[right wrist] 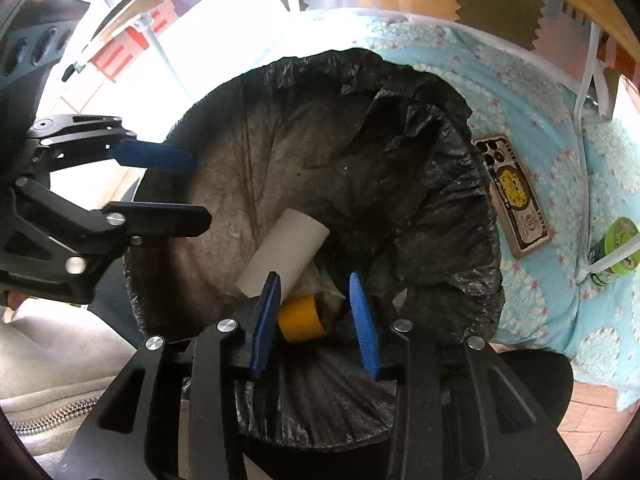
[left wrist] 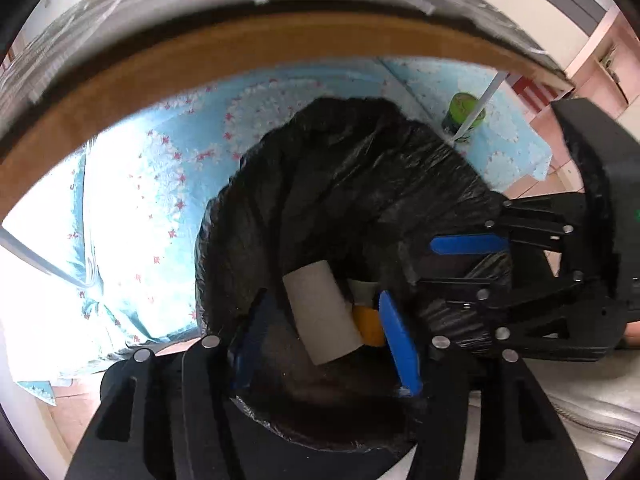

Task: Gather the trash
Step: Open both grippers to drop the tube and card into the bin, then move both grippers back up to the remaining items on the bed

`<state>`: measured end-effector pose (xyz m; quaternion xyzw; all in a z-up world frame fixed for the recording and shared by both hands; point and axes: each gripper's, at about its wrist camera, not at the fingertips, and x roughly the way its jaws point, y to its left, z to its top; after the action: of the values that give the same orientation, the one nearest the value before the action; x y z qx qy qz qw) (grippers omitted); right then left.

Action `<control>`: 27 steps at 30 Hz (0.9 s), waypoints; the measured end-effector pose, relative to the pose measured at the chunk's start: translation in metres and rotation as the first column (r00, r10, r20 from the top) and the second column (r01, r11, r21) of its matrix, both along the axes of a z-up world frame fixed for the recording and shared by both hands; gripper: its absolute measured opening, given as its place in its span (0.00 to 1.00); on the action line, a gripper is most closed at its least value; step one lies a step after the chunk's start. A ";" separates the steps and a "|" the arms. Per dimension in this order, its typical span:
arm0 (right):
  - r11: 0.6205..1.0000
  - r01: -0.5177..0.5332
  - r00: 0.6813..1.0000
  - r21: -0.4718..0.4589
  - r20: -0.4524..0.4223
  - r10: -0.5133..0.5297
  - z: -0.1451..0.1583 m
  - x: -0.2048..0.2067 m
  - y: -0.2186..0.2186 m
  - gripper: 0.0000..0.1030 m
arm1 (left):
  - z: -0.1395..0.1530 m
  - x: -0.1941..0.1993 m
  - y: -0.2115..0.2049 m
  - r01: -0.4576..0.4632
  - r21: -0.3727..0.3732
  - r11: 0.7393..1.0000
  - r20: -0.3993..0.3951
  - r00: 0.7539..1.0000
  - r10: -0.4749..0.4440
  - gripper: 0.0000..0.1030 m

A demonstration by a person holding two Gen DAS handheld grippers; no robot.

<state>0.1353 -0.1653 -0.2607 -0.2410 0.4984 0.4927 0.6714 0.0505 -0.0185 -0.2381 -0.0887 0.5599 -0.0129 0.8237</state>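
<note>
A bin lined with a black bag stands below both grippers. Inside lie a grey cardboard tube, a yellow roll and some crumpled paper. My left gripper is open above the bin, its blue fingers on either side of the tube with nothing held; it also shows in the right wrist view. My right gripper is open above the bin, over the yellow roll, empty; it also shows in the left wrist view.
A light blue patterned cloth covers the floor around the bin. A green can and a flat printed box lie on it. A wooden table edge runs overhead. A white cable hangs at right.
</note>
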 end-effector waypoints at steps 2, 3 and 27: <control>1.000 0.003 1.000 0.007 0.004 -0.003 0.003 0.000 -0.001 0.35 | 0.006 -0.002 0.000 0.001 0.002 1.000 0.012 1.000 -0.001 0.52; 1.000 0.003 1.000 0.010 0.007 -0.003 0.004 0.000 -0.002 0.35 | 0.010 -0.004 0.000 0.004 0.003 1.000 0.018 1.000 -0.004 0.52; 0.977 0.011 0.984 0.213 0.169 -0.048 0.105 0.003 -0.030 0.35 | 0.117 -0.033 -0.005 0.058 0.055 0.997 0.272 0.960 -0.071 0.52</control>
<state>0.1379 -0.1956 -0.1561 -0.2025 0.3865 0.5100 0.7413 0.0179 -0.0234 -0.1211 -0.0485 0.4432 -0.0386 0.8943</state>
